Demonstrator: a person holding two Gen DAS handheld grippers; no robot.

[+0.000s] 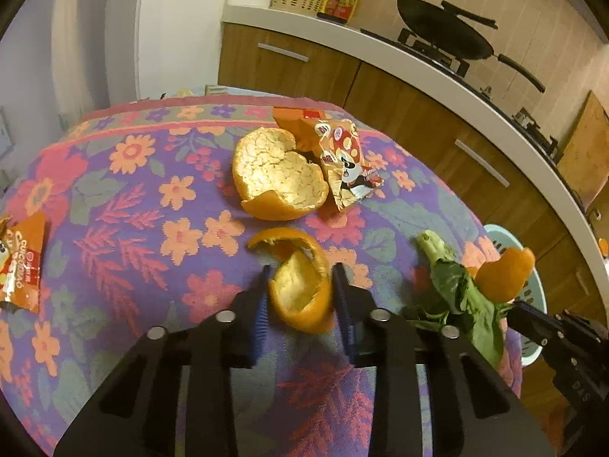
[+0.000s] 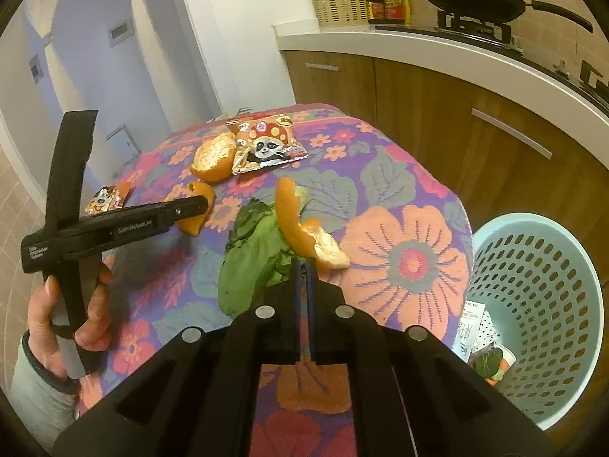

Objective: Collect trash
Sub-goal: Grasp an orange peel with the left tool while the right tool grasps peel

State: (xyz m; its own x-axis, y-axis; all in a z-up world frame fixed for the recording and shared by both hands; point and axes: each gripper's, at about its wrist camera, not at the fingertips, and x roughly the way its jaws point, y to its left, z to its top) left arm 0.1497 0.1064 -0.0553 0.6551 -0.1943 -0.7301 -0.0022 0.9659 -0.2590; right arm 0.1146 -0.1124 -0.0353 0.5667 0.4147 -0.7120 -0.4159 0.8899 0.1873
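Orange peel (image 1: pixel 300 285), curled, between the blue pads of the left gripper (image 1: pixel 302 297), jaws half open on either side of it, whether touching not clear, peel lying on the flowered tablecloth (image 1: pixel 125 205). Right gripper (image 2: pixel 303 266) closed tight on a second peel strip (image 2: pixel 300 228), lifted above the cloth, green leaf (image 2: pixel 251 255) hanging from the same pinch. Bigger peel cup (image 1: pixel 278 175) farther on the table, just beside a panda snack wrapper (image 1: pixel 348 163). Another wrapper (image 1: pixel 23 262) at the left edge. Pale blue basket (image 2: pixel 540 297) beside the table, some paper and scraps inside.
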